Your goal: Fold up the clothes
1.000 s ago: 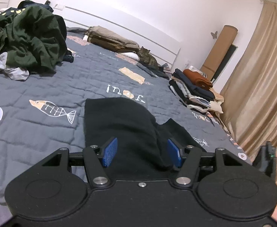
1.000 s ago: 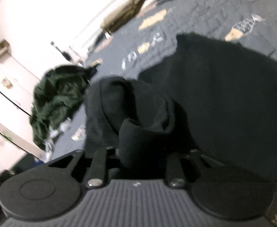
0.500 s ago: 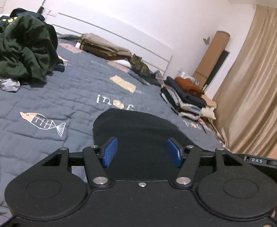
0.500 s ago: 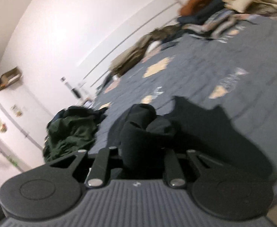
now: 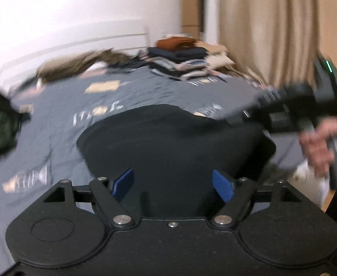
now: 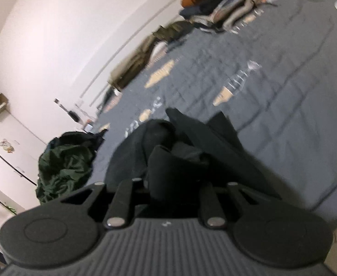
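The left tongs [image 5: 172, 184] have just opened wider over the black garment [image 5: 175, 142] near the bed's [image 5: 134, 92] edge, freeing it; the right tongs [image 6: 168, 191] grip a bunched fold.

- Ahead of my left jaws I see a grey quilted bedspread with fish prints [image 5: 145, 87].
- Beyond it, a white panelled headboard [image 5: 76, 46].
- Far right of them, beige pleated curtains [image 5: 272, 27].
- Left of my right jaws, white cupboard doors with stickers [image 6: 5, 151].
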Motion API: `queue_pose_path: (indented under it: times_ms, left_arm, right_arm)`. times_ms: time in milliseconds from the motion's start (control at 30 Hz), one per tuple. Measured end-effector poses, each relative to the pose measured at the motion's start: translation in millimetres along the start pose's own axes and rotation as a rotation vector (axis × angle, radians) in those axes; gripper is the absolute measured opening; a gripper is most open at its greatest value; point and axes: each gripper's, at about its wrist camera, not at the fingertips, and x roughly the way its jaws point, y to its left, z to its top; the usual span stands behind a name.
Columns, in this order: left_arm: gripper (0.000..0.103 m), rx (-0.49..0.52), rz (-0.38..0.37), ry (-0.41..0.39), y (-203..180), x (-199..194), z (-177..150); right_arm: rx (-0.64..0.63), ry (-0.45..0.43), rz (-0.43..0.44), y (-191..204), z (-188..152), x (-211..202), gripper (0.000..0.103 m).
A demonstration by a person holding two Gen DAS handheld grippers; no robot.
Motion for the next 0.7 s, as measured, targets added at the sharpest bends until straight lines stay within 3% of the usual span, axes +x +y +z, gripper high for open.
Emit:
queue_pose_path:
  times_ms: [133, 300, 433, 467, 533, 567, 600, 700]
  left_arm:
    - [0.075, 0.174, 0.065, 0.014, -30, 12, -9]
    - [0.075, 0.333, 0.18, 0.075, -39, 25, -23]
    - [0.074, 0.428, 0.255, 0.105, -30, 28, -37]
    - [0.071, 0.436, 0.256, 0.116, -28, 27, -38]
    - [0.049, 0.434, 0.238, 0.116, -23, 20, -33]
    - [0.033, 0.431, 0.227, 0.114, -20, 17, -30]
    - [0.028, 0.429, 0.216, 0.112, -18, 13, -26]
    - [0.029, 0.492, 0.217, 0.144, -16, 8, -23]
  right_arm:
    - [-0.003, -0.013, 0.019, 2, 6, -3, 0.017]
    - [-0.043, -0.1, 0.046, 10, 18, -22, 0.017]
    - [-0.02, -0.03, 0.015, 1, 16, -15, 0.017]
    - [-0.028, -0.011, 0.002, 0, 12, -12, 0.017]
    - [-0.061, 0.01, -0.016, 2, 5, -9, 0.017]
    - [-0.068, 0.015, -0.015, 2, 3, -8, 0.017]
    - [-0.071, 0.02, -0.009, 1, 1, -8, 0.017]
    - [-0.079, 0.028, 0.016, 1, -2, -7, 0.017]
